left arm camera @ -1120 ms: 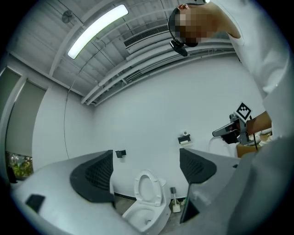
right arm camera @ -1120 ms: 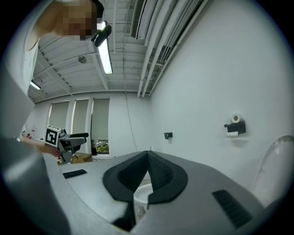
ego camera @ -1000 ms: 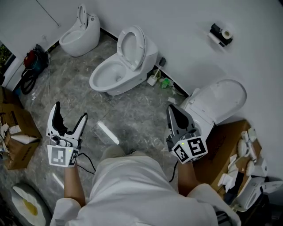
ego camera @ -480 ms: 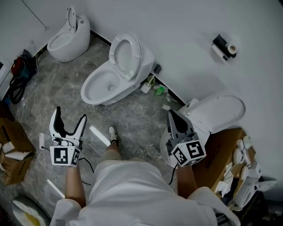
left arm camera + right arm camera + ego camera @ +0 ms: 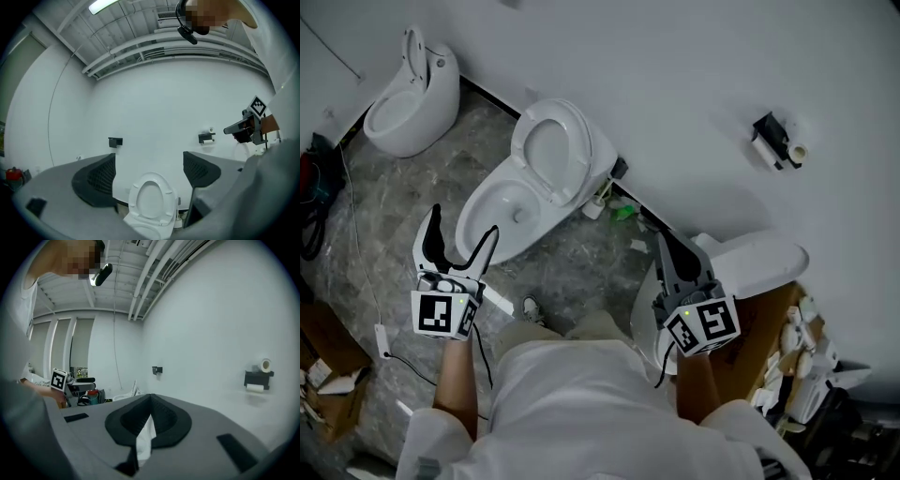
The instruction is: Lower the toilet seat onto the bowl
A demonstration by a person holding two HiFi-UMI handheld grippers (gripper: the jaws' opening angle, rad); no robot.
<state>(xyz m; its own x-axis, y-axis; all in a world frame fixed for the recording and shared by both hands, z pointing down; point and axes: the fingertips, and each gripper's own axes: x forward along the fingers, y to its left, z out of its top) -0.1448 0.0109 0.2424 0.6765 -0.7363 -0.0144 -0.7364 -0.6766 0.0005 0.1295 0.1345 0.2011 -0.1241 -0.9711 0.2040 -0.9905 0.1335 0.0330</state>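
A white toilet stands against the wall; its seat [image 5: 548,155] is raised upright against the tank, above the open bowl [image 5: 499,214]. In the left gripper view the raised seat [image 5: 152,201] shows straight ahead between the jaws, some way off. My left gripper [image 5: 464,225] is open and empty, hanging just in front of the bowl's near rim. My right gripper [image 5: 664,239] is shut with nothing in it, held to the right of that toilet. In the right gripper view the right gripper [image 5: 150,398] has its tips pressed together.
A second toilet [image 5: 408,89] with its lid up stands at the far left. A third toilet [image 5: 755,267] with its lid down is beside my right gripper. A paper holder [image 5: 778,141] hangs on the wall. Bottles [image 5: 614,211] lie by the toilet's base; a cardboard box [image 5: 787,323] is at right.
The person has stepped toward the middle toilet, which now lies closer to my left gripper. Both grippers keep their states: left open, right shut.
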